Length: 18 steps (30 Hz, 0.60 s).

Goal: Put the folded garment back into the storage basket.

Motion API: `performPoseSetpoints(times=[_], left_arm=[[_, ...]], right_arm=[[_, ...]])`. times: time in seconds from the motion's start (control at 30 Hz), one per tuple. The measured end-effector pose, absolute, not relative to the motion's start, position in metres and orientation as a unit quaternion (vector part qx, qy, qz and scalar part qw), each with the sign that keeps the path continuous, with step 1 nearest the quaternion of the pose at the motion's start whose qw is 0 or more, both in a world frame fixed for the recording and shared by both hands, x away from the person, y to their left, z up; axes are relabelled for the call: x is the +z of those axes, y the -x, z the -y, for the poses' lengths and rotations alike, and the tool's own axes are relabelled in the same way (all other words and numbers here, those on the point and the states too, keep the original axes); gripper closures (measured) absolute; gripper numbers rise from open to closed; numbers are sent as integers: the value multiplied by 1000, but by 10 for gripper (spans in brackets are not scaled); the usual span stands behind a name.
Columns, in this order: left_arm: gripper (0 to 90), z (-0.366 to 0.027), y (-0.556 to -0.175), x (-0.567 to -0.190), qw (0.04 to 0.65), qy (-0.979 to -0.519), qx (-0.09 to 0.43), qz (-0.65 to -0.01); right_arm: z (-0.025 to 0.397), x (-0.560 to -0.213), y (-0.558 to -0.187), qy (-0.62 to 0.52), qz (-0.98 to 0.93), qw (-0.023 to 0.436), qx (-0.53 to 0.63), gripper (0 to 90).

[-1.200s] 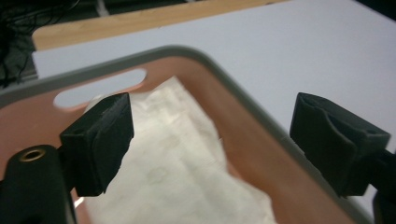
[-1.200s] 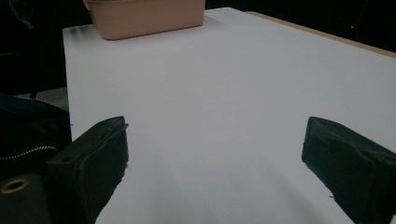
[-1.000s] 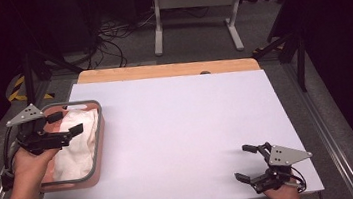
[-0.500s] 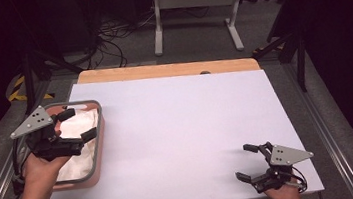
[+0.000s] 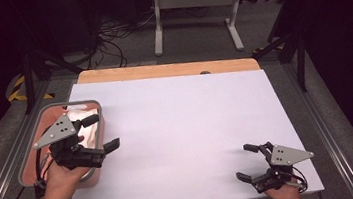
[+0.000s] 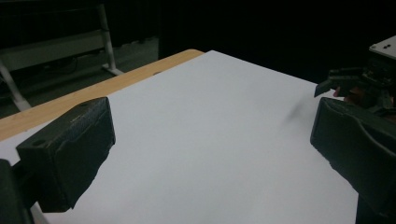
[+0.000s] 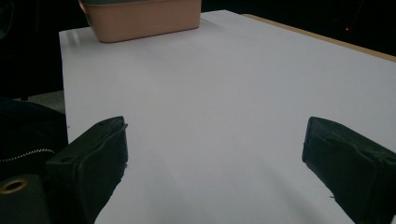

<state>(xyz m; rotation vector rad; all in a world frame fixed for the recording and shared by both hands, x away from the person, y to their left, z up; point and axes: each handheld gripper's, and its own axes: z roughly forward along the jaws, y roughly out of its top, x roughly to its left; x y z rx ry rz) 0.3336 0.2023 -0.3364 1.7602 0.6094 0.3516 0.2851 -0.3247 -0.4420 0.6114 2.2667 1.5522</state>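
A pink bin (image 5: 41, 120) with a grey rim stands at the table's left edge, with something white (image 5: 79, 114) inside it. My left gripper (image 5: 100, 133) hovers over the bin's right rim, open and empty, pointing right across the table. In the left gripper view its jaws (image 6: 210, 154) stand wide apart over bare white table. My right gripper (image 5: 246, 162) rests near the front right corner, open with nothing between its fingers. Its jaws (image 7: 215, 158) face the pink bin (image 7: 140, 18) far across the table.
The white table top (image 5: 183, 129) has a wooden strip (image 5: 161, 71) along its far edge. Metal rails run down both sides. A table frame and cables lie on the dark floor beyond. The right gripper (image 6: 355, 81) appears at the far right of the left gripper view.
My left gripper has risen from inside the bin, swung right over its rim and spread its jaws, holding nothing. The right gripper has stayed put.
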Motion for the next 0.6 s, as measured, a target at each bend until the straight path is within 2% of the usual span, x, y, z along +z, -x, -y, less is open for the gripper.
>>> performPoseSetpoints(times=[0.33,0.6], left_arm=[[9,-171,-329,-363,580,-765,128,-250],[10,-160,-326,-396,594,-755,105,-257]], right_arm=[[326,-441,-284,-214,-793,165,545,74],[326,-441,-284,-213,-793,164,547,73]])
